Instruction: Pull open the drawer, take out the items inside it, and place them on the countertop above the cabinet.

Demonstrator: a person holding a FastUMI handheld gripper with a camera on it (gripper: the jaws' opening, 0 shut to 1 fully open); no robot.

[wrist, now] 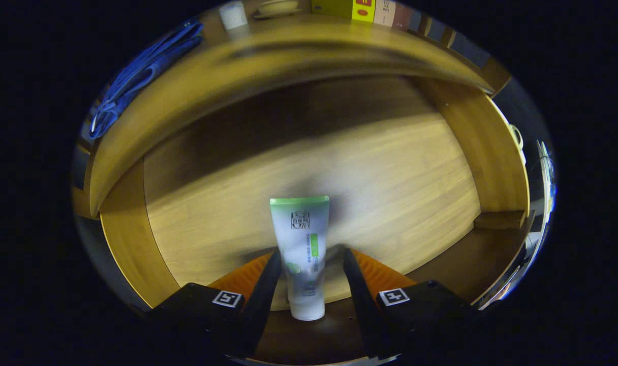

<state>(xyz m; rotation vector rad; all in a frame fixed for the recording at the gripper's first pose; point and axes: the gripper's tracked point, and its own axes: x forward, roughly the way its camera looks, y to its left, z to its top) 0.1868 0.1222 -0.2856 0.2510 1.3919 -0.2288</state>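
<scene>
The wooden drawer (492, 152) stands pulled open below me, and I look down into it. A white tube (301, 239) with a green crimped end lies in it near the front wall, its white cap pointing toward me. My gripper (311, 256) is open and straddles the tube's lower half. The left finger (268, 284) sits close against the tube's side, while the right finger (357, 284) stands a small gap away. Beyond the drawer runs the countertop (268, 51) of the cabinet.
On the countertop, a blue bundle (146, 71) lies at the left. A white cup (233, 14) and a yellow box (362, 9) stand at the back. The drawer floor (390, 168) beyond the tube is bare wood, and its back is in shadow.
</scene>
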